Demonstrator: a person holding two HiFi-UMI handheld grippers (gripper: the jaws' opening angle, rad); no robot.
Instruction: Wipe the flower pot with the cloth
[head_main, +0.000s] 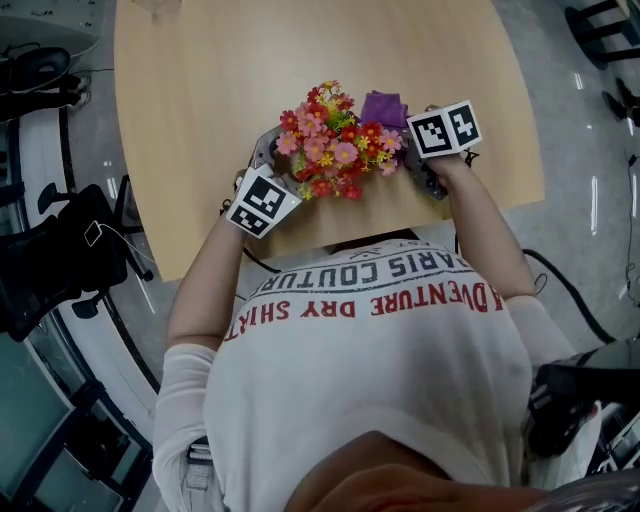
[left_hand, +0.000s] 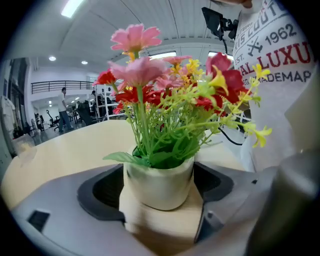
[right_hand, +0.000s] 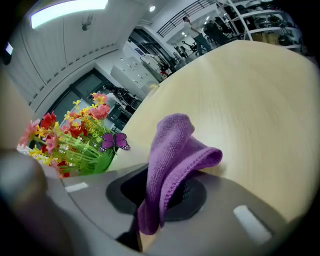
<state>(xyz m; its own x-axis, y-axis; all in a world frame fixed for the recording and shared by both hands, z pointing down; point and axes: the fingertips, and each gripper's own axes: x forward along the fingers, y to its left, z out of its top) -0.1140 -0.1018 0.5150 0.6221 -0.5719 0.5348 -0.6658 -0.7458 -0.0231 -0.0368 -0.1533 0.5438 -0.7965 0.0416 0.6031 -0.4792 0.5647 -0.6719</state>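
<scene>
Flower pot status: nothing wiped yet, as far as I can see. Biggest first.

Pale round-cornered wooden table (head_main: 190, 90): bare apart from the job, no clutter. Black office chair (head_main: 55, 260) sits off to the person's left, not in the way.

Bunch of red, pink and yellow artificial flowers (head_main: 335, 140) stands near the table's near edge, right in front of the person. It spreads wider than the small white round flower pot (left_hand: 159, 172) under it and hides the pot from above.

Left gripper (left_hand: 160, 192): tongs wide, clamped on the pot from both sides. Pot base is on the table.

Right gripper (right_hand: 157, 197): tongs narrow, pinching a purple microfibre cloth (right_hand: 175, 145), with the free fold sticking up past the tips. Cloth is just beside the flowers on their right, no contact with the pot.

Small purple butterfly decoration (right_hand: 114, 141) is clipped in the foliage on the cloth side.

Left to do: the whole wipe. Likely obstacles: overhanging stems and the left tongs covering two sides of the pot.
</scene>
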